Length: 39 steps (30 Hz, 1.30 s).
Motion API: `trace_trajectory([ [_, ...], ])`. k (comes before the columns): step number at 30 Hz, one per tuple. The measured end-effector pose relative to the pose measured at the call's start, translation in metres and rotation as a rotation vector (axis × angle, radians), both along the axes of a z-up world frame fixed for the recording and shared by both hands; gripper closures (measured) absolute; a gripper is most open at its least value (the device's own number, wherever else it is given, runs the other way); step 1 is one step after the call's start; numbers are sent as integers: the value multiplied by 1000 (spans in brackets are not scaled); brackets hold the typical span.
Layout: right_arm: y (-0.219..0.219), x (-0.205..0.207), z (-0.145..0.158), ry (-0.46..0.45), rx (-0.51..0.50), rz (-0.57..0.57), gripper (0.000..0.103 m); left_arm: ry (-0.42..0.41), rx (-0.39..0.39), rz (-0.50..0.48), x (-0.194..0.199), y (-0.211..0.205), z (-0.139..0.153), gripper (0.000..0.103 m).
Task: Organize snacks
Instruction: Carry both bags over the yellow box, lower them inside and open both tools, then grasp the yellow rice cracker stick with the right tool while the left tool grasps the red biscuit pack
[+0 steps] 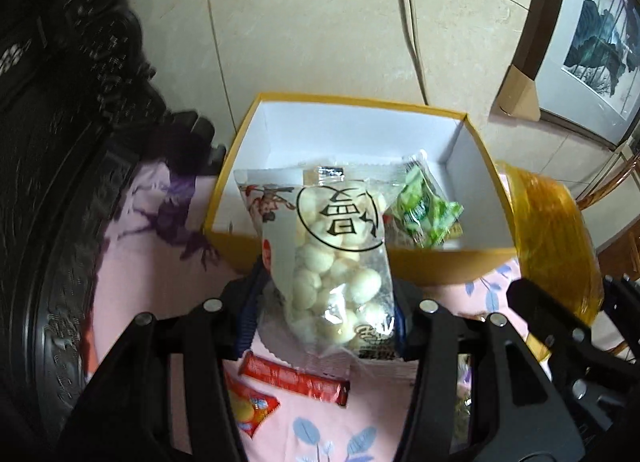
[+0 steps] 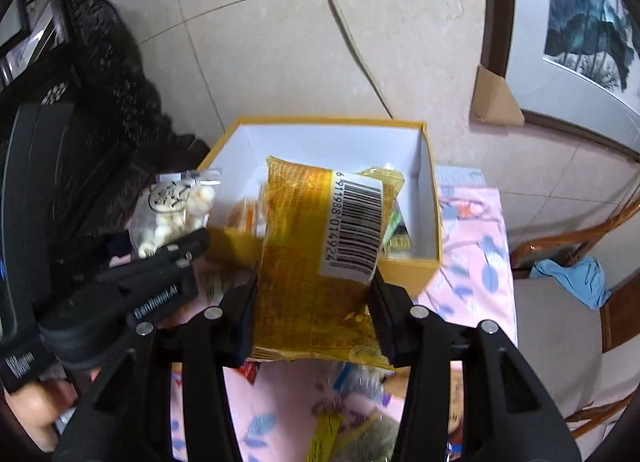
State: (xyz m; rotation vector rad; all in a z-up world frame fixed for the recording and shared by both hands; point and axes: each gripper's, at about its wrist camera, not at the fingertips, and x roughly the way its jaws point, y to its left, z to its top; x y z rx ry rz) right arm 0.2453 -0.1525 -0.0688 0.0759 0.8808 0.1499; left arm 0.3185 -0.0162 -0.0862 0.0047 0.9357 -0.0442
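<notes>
Landmark: yellow box (image 1: 404,266) with white inside walls, standing open on the pink flowered cloth (image 1: 152,270) of the counter.
Left tongs (image 1: 326,326): clamped on a clear bag of white puffed balls (image 1: 332,262), held above the box's near wall.
Right tongs (image 2: 314,314): clamped on a yellow packet (image 2: 312,262) with a barcode label, held over the near edge of the box.
Already in the box: a green packet (image 1: 424,210) toward its right side, with at least one small wrapper under it; most of the box floor shows bare.
Left outside the box: a red bar (image 1: 296,382) and a red pouch (image 1: 252,410) on the cloth in front of the box; further wrappers there, too blurred to name.
Progress: early, judged from the few items inside; both held packets are yet to be dropped in.
</notes>
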Motion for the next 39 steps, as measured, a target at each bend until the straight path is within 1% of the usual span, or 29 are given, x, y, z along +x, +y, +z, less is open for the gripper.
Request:
trace_trajectory([
  [4,0,29,-1,9,-14,-5,55,10,1,9,27,3,1,50],
  [14,1,63,-7,12,-23,-3,55,26,-10,34,65,13,-9,50],
  [21,1,81,-2,-11,-34,-7,55,11,-9,32,88,10,-4,50],
  [23,2,90,4,-24,-36,-13,54,-1,1,37,97,10,1,49],
  [24,2,95,6,-30,-39,-18,54,-7,6,44,100,10,3,45],
  [25,2,100,9,-40,-43,-26,44,-21,15,62,106,11,8,30],
  [26,1,108,13,-51,-52,-39,25,-32,24,78,109,13,12,21],
  [27,0,112,17,-59,-51,-46,22,-51,41,109,112,16,19,5],
  [28,-3,115,21,-71,-48,-59,14,-78,50,138,115,22,28,2],
  [29,-5,117,24,-74,-46,-66,9,-90,43,142,115,24,32,2],
  [31,-9,115,28,-83,-42,-68,8,-99,22,139,115,33,40,2],
  [34,-13,108,29,-79,-48,-64,8,-91,21,148,108,45,41,2],
  [36,-17,98,23,-46,-39,-55,8,-78,12,151,97,53,37,2],
  [39,-22,70,5,28,-25,-36,8,-58,22,160,67,62,23,2],
])
